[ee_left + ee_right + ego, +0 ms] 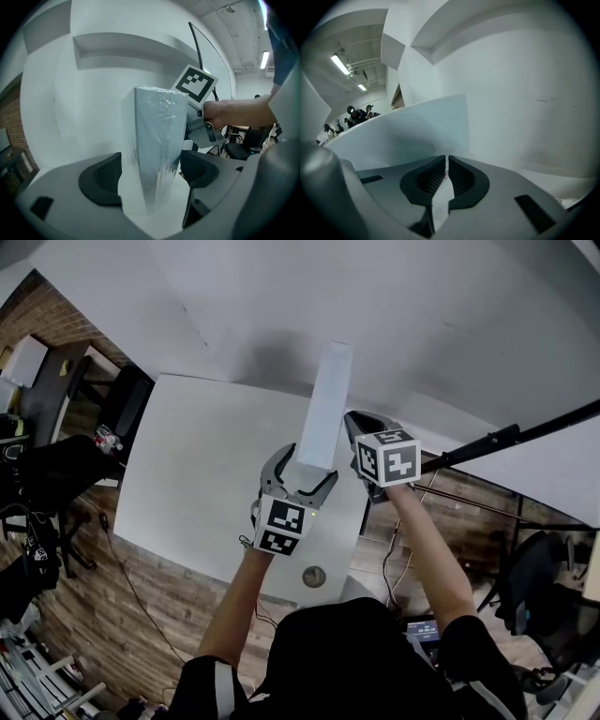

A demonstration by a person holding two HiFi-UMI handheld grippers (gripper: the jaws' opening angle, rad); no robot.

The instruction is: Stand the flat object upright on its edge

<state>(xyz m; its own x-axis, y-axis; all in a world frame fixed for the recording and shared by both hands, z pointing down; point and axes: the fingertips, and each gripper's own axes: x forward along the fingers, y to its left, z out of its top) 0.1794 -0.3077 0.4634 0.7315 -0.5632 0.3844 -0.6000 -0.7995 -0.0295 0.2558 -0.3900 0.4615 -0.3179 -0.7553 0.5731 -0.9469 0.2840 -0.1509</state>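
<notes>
The flat object (pixel 324 407) is a pale, plastic-wrapped slab that stands tall on the white table (pixel 202 460), near its back right edge. My left gripper (pixel 300 474) is open and straddles the slab's lower near end. In the left gripper view the slab (pixel 157 145) rises between the two dark pads (pixel 101 180) with a little room on each side. My right gripper (pixel 358 430) reaches in from the right and is shut on the slab's thin side edge. In the right gripper view (pixel 446 161) a thin white edge is pinched between the pads and the slab (pixel 408 131) stretches off to the left.
A white wall (pixel 422 324) stands close behind the table. A small round disc (pixel 314 576) sits in the table's near edge. A black pole (pixel 506 437) runs across at the right. Dark chairs (pixel 56 465) and clutter stand on the wooden floor at the left.
</notes>
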